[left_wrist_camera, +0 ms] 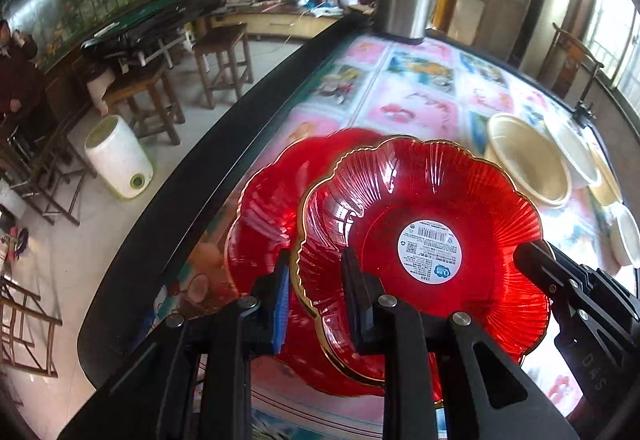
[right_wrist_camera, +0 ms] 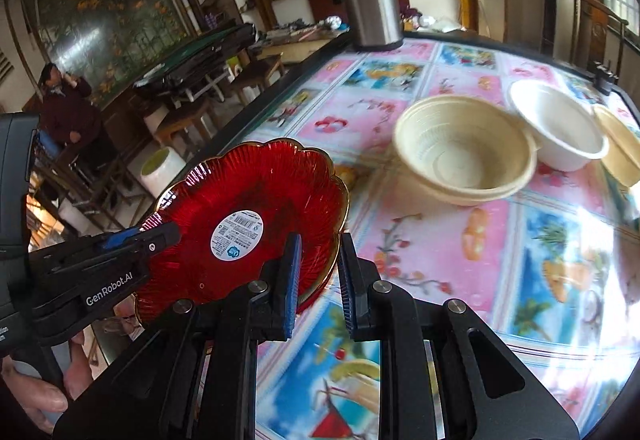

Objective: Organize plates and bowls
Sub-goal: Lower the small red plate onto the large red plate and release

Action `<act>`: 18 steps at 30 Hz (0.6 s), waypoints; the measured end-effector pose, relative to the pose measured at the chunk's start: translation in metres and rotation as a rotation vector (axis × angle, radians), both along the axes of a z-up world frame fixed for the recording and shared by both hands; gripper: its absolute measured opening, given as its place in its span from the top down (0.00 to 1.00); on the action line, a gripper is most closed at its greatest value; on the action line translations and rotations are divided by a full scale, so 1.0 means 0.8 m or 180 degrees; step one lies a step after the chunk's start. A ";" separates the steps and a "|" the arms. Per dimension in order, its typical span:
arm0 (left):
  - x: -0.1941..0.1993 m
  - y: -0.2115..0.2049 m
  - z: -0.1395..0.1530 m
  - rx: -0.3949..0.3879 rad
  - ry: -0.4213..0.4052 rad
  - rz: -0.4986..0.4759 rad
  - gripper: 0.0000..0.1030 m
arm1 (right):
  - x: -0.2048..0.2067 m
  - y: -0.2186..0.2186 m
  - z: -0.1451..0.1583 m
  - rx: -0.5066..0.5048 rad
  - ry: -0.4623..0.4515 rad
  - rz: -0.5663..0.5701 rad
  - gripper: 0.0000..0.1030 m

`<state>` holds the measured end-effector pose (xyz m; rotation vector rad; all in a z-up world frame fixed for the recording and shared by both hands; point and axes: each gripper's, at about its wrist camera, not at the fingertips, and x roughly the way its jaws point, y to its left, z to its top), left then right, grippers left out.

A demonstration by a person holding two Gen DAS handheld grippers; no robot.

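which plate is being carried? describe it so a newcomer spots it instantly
On the table with the pink fruit-print cloth, near its dark left edge, both grippers pinch one red scalloped plate. Unlike the second red plate lying beneath it, it shows a round white sticker and a gold rim.

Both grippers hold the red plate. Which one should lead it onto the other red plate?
Left, probably. The left gripper clamps the held plate rim right over the second plate; the right gripper grips the opposite rim, nearer the bowls.
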<state>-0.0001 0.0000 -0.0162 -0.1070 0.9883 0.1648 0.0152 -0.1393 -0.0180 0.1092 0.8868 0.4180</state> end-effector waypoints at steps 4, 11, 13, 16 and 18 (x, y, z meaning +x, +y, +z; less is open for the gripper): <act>0.006 0.009 -0.016 0.0006 0.0088 0.0007 0.78 | 0.011 0.014 -0.014 -0.0070 0.0099 0.0025 0.83; 0.010 0.021 -0.033 0.0042 0.0165 0.0048 0.77 | 0.021 0.032 -0.034 -0.0192 0.0198 0.0070 0.83; 0.010 0.023 -0.035 0.0055 0.0166 0.0047 0.77 | 0.022 0.035 -0.035 -0.0261 0.0182 0.0073 0.83; 0.011 0.023 -0.037 0.0106 0.0149 0.0046 0.76 | 0.026 0.041 -0.035 -0.0390 0.0161 0.0070 0.83; 0.010 0.021 -0.038 0.0231 0.0129 0.0063 0.77 | 0.026 0.051 -0.034 -0.0583 0.0114 0.0082 0.82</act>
